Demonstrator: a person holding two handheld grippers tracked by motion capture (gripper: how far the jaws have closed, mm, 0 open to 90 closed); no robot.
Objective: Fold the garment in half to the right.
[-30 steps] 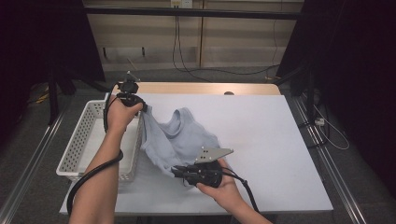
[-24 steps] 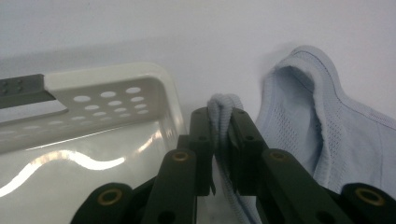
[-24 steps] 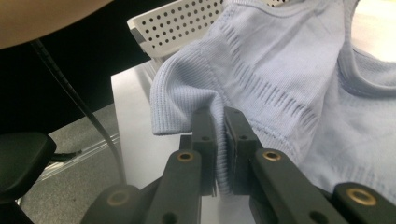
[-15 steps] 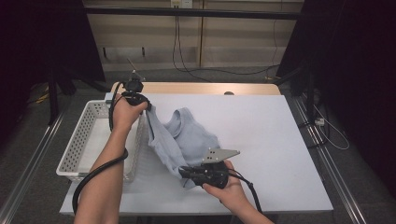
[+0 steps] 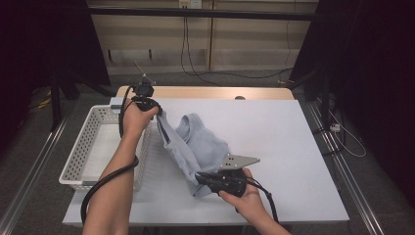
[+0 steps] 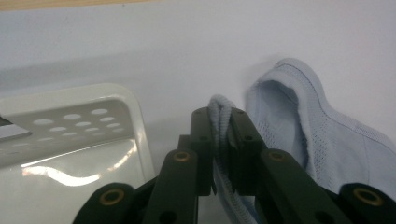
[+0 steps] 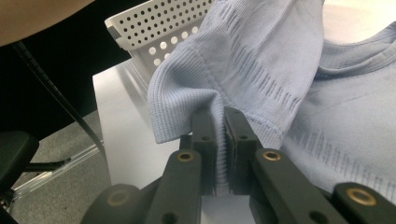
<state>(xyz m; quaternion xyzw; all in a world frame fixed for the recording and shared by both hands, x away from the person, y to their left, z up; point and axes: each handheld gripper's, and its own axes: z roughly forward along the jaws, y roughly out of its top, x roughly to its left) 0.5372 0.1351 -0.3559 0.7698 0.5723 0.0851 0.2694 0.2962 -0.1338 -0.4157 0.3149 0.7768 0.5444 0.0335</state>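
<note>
A light blue knitted garment (image 5: pixel 198 144) hangs stretched between both grippers above the white table (image 5: pixel 274 132). My left gripper (image 5: pixel 157 113) is raised near the table's far left, beside the basket, shut on a folded edge of the garment (image 6: pixel 222 116). My right gripper (image 5: pixel 201 180) is low near the front edge, shut on the ribbed hem (image 7: pixel 219 135) of the garment (image 7: pixel 261 70). The cloth between them runs taut and slanted; the rest of it bunches on the table behind.
A white perforated basket (image 5: pixel 78 152) stands along the table's left side, close to my left forearm; its rim (image 6: pixel 107 93) lies just left of the left jaws. Cables trail from both grippers. A wooden strip (image 5: pixel 205 92) borders the table's far edge.
Both grippers keep their hold. The left one has lifted a little and the right one has drawn slightly right and toward me, pulling the cloth's edge straighter.
</note>
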